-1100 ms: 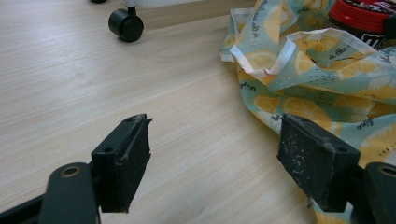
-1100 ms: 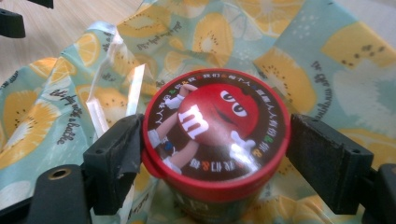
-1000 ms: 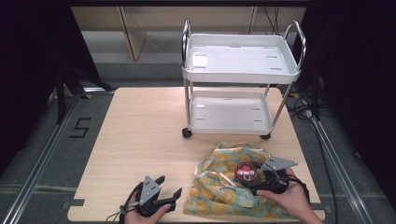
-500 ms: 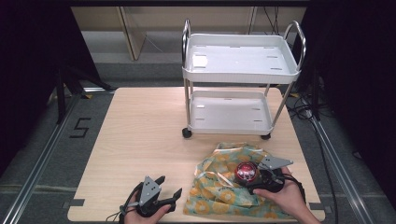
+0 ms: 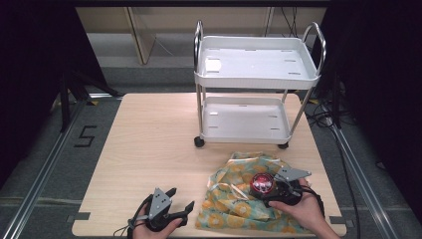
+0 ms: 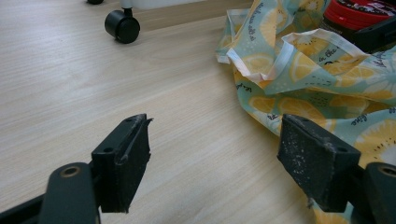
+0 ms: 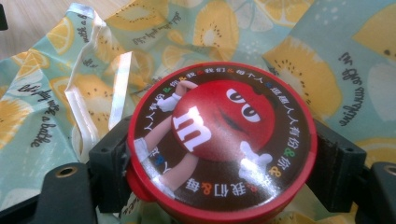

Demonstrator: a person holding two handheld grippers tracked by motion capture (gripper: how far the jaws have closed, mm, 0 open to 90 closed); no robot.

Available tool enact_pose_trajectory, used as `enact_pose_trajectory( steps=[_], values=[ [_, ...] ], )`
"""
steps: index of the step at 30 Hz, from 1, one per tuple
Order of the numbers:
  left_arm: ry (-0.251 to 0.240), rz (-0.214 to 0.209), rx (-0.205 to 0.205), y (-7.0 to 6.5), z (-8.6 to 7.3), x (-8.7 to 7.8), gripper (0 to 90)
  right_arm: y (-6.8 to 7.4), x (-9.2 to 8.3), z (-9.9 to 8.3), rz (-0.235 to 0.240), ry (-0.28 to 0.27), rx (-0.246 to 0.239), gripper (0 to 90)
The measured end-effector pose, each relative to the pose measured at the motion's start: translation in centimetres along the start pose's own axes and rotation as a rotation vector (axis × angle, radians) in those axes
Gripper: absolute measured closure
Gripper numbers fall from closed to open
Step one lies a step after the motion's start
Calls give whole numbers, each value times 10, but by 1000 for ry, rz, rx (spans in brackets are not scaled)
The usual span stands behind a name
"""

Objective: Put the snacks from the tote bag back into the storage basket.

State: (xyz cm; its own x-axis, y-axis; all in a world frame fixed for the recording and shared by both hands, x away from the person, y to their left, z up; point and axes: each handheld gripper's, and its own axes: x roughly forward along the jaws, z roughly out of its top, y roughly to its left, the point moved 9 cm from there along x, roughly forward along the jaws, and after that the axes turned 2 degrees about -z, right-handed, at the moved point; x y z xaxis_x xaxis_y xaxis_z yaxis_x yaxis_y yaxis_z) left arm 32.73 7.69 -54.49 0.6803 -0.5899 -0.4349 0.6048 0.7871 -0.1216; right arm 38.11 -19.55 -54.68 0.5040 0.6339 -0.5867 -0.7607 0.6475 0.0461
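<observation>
A round red candy tin (image 7: 219, 144) with a cartoon figure on its lid sits between the jaws of my right gripper (image 7: 219, 163), which is shut on it. In the high view the tin (image 5: 262, 182) hangs just over a crumpled lemon-print cloth bag (image 5: 239, 199) at the table's near right, held by my right gripper (image 5: 272, 188). The bag (image 6: 317, 88) lies just right of my left gripper (image 6: 224, 163), which is open over bare wood. That left gripper (image 5: 178, 200) rests near the front edge.
A white two-shelf cart (image 5: 254, 84) on black casters (image 6: 122, 26) stands at the back of the wooden table (image 5: 149, 149), both shelves bare. The table's edges drop to a grey floor on all sides.
My right gripper with the tin has drifted slightly left over the bag. The left gripper has stayed in place.
</observation>
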Motion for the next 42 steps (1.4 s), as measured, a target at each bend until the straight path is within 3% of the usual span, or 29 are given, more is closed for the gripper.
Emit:
enact_pose_trajectory(
  steps=[1, 2, 3, 6, 7, 9, 22, 23, 27, 28, 29, 32, 33, 42],
  values=[
    [0, 2, -3, 0, 0, 0, 246, 0, 0, 0, -2, -1, 0, 237],
    [1, -2, 20, 1, 1, 0, 246, 1, 0, -1, -1, 5, 21, 236],
    [-1, -3, 17, 1, 1, 0, 246, 0, 1, -1, 7, 4, 7, 235],
    [4, 1, 18, 1, 0, 0, 246, 3, 2, -3, 6, 12, 45, 228],
    [-2, -3, 17, 1, 1, 0, 246, -1, 2, -3, -4, 4, 15, 226],
    [-1, 0, 13, 2, 1, 0, 246, 2, 1, -3, -3, 9, 26, 237],
    [10, 8, 24, 3, 1, -3, 246, 1, -1, 1, -47, 8, -73, 265],
    [11, 17, 0, 3, 0, -3, 246, 2, -1, 1, -45, 7, -71, 265],
    [9, 18, 1, 3, 0, -3, 246, 3, -2, 2, -46, 4, -70, 265],
    [12, 12, 26, 3, 1, -3, 246, 3, -3, 3, -47, -3, -76, 265],
    [8, 8, 27, 3, 1, -2, 246, 3, -3, 4, -46, -5, -81, 265],
    [3, 14, 0, 2, 1, -2, 246, 6, -6, 7, -47, -18, -58, 265],
    [-12, 6, -5, 2, 2, -1, 246, 4, -7, 9, -48, -26, -70, 265],
    [0, 11, -3, 2, 1, -2, 247, 4, -14, 16, -46, -55, -57, 266]
  ],
)
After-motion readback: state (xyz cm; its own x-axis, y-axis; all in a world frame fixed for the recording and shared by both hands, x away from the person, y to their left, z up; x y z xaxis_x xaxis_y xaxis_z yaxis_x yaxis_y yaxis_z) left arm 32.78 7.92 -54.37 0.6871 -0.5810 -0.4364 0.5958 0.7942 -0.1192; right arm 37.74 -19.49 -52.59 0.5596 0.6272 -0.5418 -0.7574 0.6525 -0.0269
